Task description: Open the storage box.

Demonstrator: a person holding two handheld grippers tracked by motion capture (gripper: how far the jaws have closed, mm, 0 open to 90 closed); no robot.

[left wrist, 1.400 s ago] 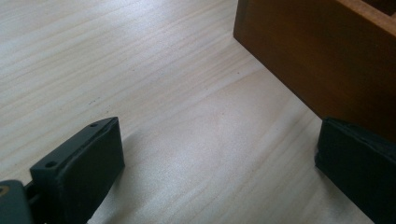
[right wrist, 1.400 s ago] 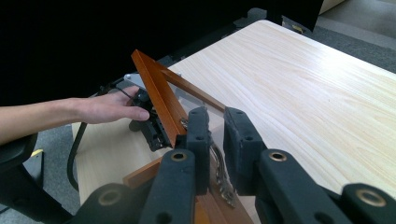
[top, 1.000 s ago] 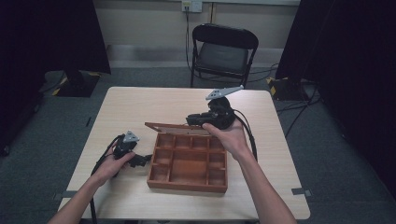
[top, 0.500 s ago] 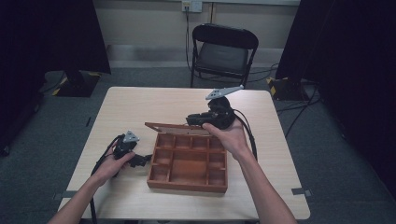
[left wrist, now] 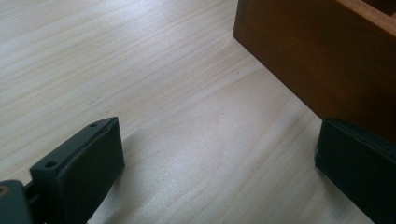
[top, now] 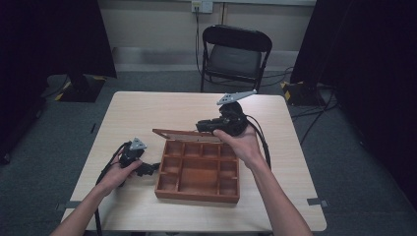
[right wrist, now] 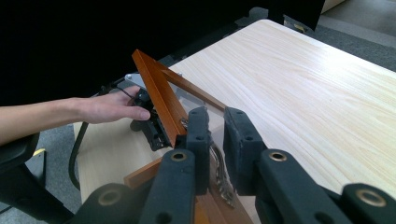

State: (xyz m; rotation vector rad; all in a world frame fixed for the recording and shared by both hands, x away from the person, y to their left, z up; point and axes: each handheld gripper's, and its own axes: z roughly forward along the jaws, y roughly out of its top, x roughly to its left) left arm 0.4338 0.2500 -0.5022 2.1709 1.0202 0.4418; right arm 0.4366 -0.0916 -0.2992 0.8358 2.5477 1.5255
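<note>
- Box [top: 197,172]: a brown wooden tray of compartments, all of them bare, standing near the middle of the table [top: 147,110] on the person's side.
- Lid [top: 184,135]: a wooden frame with a clear pane, hinged along the box's far edge and raised partway — in the right gripper view its frame [right wrist: 156,95] stands steeply tilted over the box.
- Right gripper [top: 204,127]: reaches in from the right at the lid's free edge; its jaws are nearly together and pinch the thin frame at the latch, so the lid hangs on this one grip.
- Left gripper [top: 150,168]: rests low on the table just beside the box's left wall [left wrist: 322,56]; its jaws are spread wide with nothing between them, one finger [left wrist: 359,172] close against that wall — whether it touches cannot be told.
- Step in hand, as judged: swinging the lid about its hinge while the box is kept from sliding.
- Doing it well: follow the hinge's arc rather than pulling straight, keep the pinch square on the frame and off the pane, and let the left gripper brace the wall so the box does not skate or tip.
</note>
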